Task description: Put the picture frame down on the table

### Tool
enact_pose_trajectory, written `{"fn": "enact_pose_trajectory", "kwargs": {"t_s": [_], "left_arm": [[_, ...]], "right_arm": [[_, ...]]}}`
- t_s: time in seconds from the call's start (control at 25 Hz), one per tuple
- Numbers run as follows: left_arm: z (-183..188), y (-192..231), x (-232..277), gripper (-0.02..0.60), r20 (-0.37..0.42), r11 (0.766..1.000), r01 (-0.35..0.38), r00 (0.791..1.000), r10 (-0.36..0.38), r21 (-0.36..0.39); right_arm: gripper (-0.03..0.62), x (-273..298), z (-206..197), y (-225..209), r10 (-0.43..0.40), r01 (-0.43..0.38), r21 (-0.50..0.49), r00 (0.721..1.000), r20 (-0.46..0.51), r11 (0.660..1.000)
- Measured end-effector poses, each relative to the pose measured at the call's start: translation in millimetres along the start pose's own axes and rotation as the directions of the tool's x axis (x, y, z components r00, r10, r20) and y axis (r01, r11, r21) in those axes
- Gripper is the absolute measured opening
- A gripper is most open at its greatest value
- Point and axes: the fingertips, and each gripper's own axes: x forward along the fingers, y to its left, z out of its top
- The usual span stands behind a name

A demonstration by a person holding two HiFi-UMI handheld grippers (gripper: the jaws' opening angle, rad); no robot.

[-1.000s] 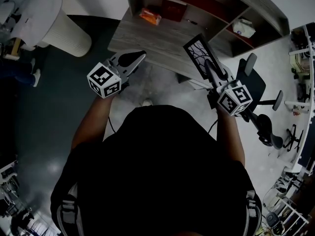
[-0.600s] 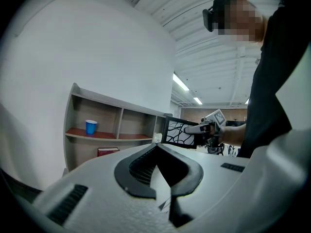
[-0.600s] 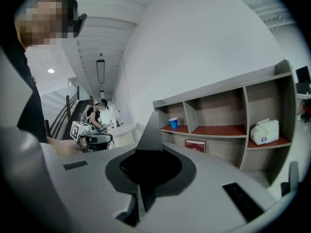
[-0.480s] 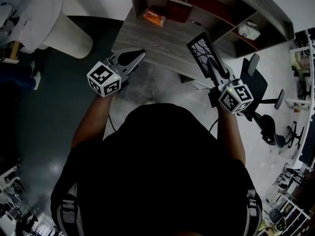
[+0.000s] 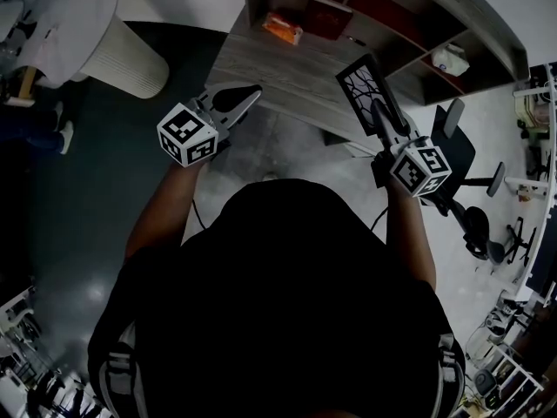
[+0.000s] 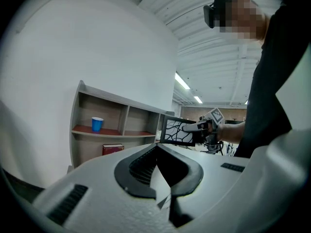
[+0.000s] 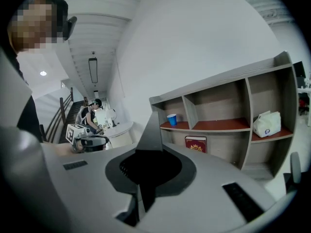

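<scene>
The picture frame is black-edged with a white branching pattern, and it hangs upright over the right front edge of the grey wooden table. My right gripper is shut on the frame's lower edge. In the right gripper view the frame shows edge-on, rising out of the closed jaws of the right gripper. My left gripper is shut with nothing in it, held over the table's front left corner. The left gripper view shows its closed tips, with the frame beyond them.
A shelf unit stands on the table's far side, holding a blue cup, a red book and a white packet. An orange packet lies on the table. A white ribbed bin stands left, an office chair right.
Both grippers have drifted slightly forward toward the table. The frame has stayed in the right gripper's hold and sits a little farther over the table edge.
</scene>
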Motion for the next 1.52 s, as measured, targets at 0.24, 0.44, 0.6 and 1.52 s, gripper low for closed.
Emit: {"fn": "enact_pose_trajectory", "kwargs": {"t_s": [0.24, 0.44, 0.6, 1.52], "left_arm": [[-1.7, 6.5, -19.1, 0.017, -0.002, 1.000, -0.012, 1.000, 0.012, -0.007], [-5.7, 10.5, -37.8, 0.017, 0.004, 0.999, -0.045, 0.999, 0.045, -0.017], [-10.3, 14.6, -52.2, 0.017, 0.004, 0.997, -0.072, 0.997, 0.072, -0.040], [-6.6, 52.6, -65.2, 0.017, 0.026, 0.973, -0.213, 0.976, 0.216, -0.086]], "right_arm": [[0.017, 15.2, 8.8, 17.9, 0.021, -0.021, -0.016, 1.000, 0.006, 1.000], [0.017, 25.4, 5.5, 24.8, 0.033, -0.034, -0.022, 0.999, -0.012, 0.999], [0.017, 37.1, 1.1, 33.0, 0.050, -0.050, -0.043, 0.999, -0.016, 0.998], [0.017, 95.4, -7.8, 13.9, 0.155, -0.155, 0.010, 0.987, -0.050, 0.988]]}}
